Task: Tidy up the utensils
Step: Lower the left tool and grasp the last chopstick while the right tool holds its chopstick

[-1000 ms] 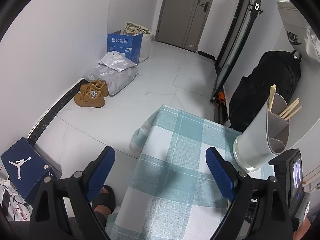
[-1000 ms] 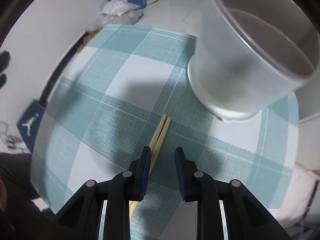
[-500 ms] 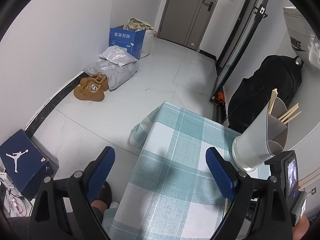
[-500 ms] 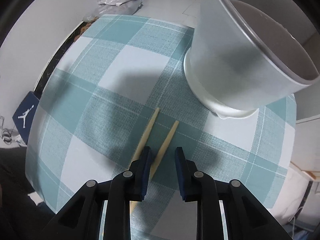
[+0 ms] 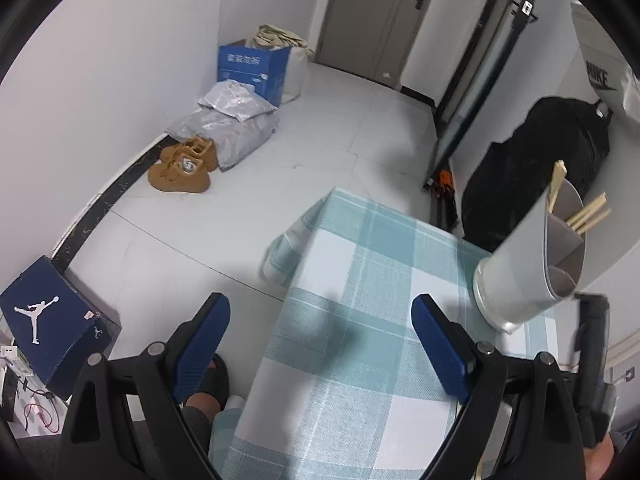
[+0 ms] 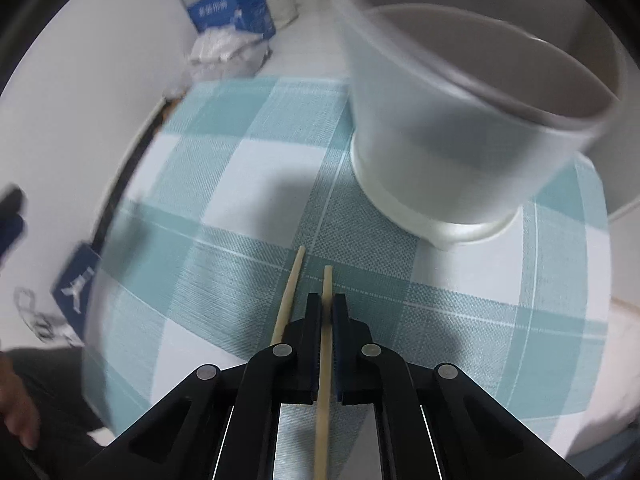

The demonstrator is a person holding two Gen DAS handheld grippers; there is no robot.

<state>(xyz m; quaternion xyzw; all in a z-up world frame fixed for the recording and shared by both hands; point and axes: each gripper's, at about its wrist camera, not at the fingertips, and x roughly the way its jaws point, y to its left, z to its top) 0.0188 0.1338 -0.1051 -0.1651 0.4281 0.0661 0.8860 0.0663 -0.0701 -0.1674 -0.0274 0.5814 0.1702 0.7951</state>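
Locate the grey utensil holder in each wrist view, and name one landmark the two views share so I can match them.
Left wrist view: the utensil holder stands at the right edge, on the far right of the table, chopsticks sticking out of its top.
Right wrist view: it fills the upper right, just beyond the right gripper, which is shut on a chopstick.
Shared landmark: the blue printed box against the far wall.

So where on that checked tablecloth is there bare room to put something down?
Bare: the tablecloth from its far corner to the utensil holder. Crowded: near the holder's base, where a loose chopstick lies beside the right hand-held gripper, shut on another chopstick.
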